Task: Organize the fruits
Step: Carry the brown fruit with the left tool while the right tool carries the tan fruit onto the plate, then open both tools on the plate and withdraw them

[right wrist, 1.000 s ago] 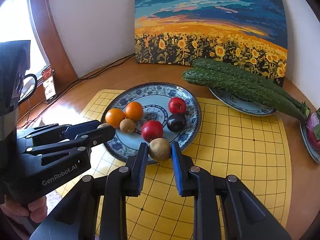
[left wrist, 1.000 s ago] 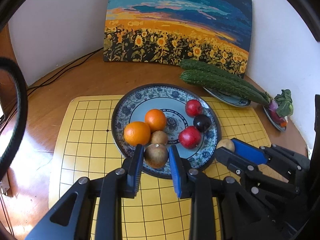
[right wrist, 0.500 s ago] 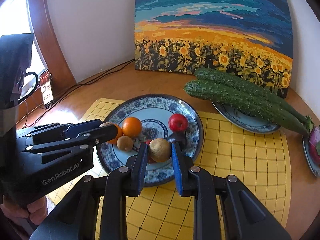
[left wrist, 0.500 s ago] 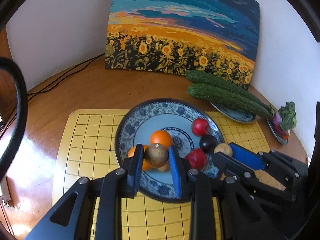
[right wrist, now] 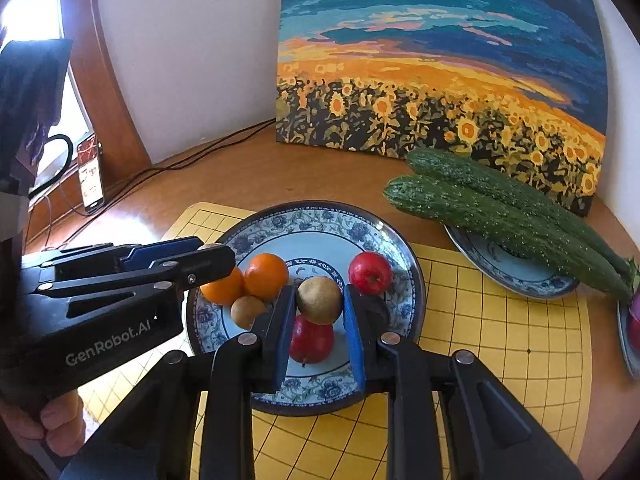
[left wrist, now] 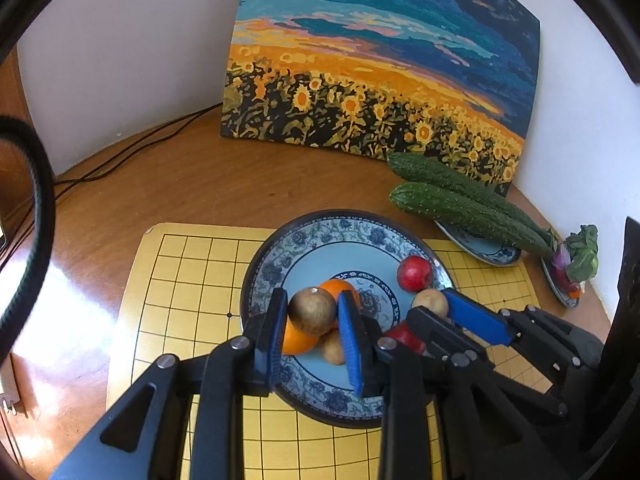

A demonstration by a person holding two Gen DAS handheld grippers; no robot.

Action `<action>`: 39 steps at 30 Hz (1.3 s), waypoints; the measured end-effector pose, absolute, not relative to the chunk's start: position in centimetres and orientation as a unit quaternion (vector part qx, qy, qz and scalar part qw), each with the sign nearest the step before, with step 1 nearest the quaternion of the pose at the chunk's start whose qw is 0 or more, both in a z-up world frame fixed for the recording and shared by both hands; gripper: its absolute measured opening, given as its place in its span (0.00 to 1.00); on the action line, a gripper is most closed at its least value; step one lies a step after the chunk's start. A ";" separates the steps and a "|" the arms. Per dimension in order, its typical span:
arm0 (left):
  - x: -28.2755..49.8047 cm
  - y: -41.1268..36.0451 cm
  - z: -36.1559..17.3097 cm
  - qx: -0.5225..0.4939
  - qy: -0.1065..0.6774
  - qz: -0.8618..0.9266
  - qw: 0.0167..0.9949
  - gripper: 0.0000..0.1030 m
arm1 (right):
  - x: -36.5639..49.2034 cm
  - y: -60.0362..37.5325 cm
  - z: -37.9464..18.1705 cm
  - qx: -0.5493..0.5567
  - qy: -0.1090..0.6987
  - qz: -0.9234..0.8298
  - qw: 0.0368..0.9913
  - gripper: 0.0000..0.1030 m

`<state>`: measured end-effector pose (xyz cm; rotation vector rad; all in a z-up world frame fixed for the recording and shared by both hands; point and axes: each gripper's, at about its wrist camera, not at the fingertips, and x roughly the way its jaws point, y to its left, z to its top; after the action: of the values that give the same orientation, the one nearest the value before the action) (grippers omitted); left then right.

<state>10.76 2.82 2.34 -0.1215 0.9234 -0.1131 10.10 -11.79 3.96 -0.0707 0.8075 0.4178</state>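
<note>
A blue patterned plate (left wrist: 280, 256) (right wrist: 384, 224) sits on a yellow grid mat and holds two oranges (right wrist: 265, 275), a small brown fruit (right wrist: 248, 311), two red fruits (right wrist: 370, 272) and a dark fruit, mostly hidden. My left gripper (left wrist: 313, 312) is shut on a brown round fruit (left wrist: 312, 311), held above the plate's near side over the oranges. My right gripper (right wrist: 319, 300) is shut on a tan round fruit (right wrist: 319, 299), held above the plate over a red fruit (right wrist: 311, 342). The right gripper also shows in the left wrist view (left wrist: 434, 306).
Two cucumbers (right wrist: 500, 216) lie on a small plate (right wrist: 508, 268) at the back right. A sunflower painting (left wrist: 380, 64) leans on the wall. A dish of vegetables (left wrist: 572, 268) is at far right. Cables (left wrist: 132, 148) run along the back left. A phone (right wrist: 91, 176) stands at left.
Both grippers, each holding its fruit, have lifted and moved forward from the plate's near rim to above the plate's fruits.
</note>
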 end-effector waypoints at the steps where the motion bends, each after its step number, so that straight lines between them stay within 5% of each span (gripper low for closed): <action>1: 10.9 2.7 2.3 -0.057 0.442 -0.054 0.893 0.26 | 10.2 -11.6 3.8 -0.037 0.390 0.201 0.898 0.24; 23: 11.6 2.4 1.1 -0.037 0.430 -0.061 0.900 0.27 | 11.2 -10.3 2.6 -0.068 0.385 0.196 0.899 0.25; 39: 10.7 3.0 1.5 -0.035 0.438 -0.059 0.897 0.32 | 10.5 -10.7 3.2 -0.062 0.384 0.193 0.901 0.43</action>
<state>10.74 3.01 1.46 -0.0715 0.9068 -0.1216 10.46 -10.67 3.21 -0.1285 0.7934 0.3996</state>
